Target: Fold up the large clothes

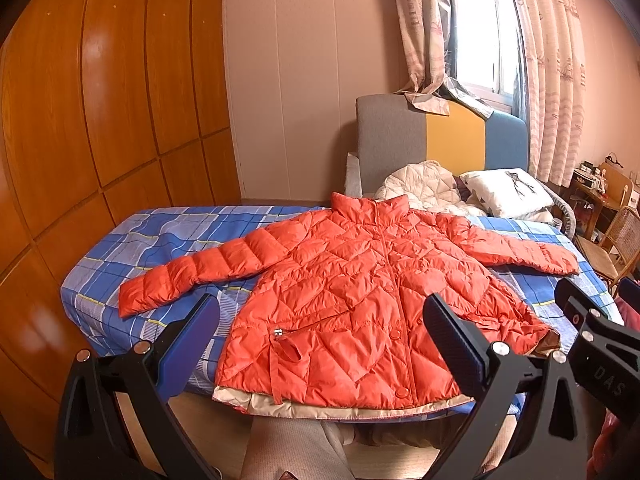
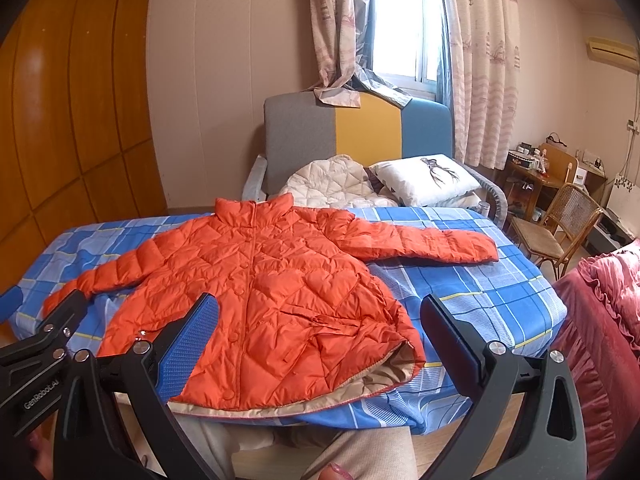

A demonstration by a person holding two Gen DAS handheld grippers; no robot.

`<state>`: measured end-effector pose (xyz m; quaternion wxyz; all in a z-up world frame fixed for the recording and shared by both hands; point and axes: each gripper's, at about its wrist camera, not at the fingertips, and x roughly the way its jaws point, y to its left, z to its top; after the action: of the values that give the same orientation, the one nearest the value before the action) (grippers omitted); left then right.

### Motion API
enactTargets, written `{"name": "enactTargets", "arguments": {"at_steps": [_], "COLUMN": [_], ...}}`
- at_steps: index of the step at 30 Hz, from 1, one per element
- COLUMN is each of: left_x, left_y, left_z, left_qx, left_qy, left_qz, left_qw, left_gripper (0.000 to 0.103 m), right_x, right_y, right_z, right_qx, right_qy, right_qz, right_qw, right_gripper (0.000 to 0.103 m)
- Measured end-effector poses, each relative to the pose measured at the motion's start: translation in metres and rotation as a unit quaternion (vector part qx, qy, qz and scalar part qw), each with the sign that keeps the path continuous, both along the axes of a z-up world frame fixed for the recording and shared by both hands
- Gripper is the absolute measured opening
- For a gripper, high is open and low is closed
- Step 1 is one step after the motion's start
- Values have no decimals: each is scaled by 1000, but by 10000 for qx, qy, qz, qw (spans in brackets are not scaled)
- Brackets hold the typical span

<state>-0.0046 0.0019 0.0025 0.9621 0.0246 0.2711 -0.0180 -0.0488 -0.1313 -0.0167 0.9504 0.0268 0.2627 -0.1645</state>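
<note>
An orange quilted puffer jacket (image 1: pixel 352 288) lies flat and face up on the bed, front buttoned, collar toward the headboard, both sleeves spread out to the sides. Its beige lining shows along the hem at the bed's near edge. It also shows in the right wrist view (image 2: pixel 264 292). My left gripper (image 1: pixel 320 332) is open and empty, held above the near hem. My right gripper (image 2: pixel 316 332) is open and empty, above the jacket's right hem corner. The right gripper shows at the right edge of the left wrist view (image 1: pixel 592 320).
The bed has a blue plaid sheet (image 2: pixel 460 292). A white quilted garment (image 2: pixel 332 184) and a white pillow (image 2: pixel 424 178) lie by the grey, yellow and blue headboard (image 2: pixel 360 132). A wooden wardrobe (image 1: pixel 100 120) stands left. A rattan chair (image 2: pixel 556 228) and pink bedding (image 2: pixel 600 320) are right.
</note>
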Motion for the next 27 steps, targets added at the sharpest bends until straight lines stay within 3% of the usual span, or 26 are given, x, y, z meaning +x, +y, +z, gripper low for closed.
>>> {"name": "enactTargets", "arguments": {"at_steps": [10, 27], "left_x": [-1, 4], "left_y": [-1, -2], "left_z": [-2, -7], "left_qx": [-3, 23], "left_qy": [31, 115], "left_qz": [1, 8], "left_qw": [10000, 9999], "left_gripper": [101, 101], "right_x": [0, 4], "right_y": [0, -6], "right_z": [0, -5], "right_qx": [118, 182], "right_qy": [-42, 322], "right_qz": [12, 30], "right_qw": [9999, 9993], "right_gripper": [100, 100]}}
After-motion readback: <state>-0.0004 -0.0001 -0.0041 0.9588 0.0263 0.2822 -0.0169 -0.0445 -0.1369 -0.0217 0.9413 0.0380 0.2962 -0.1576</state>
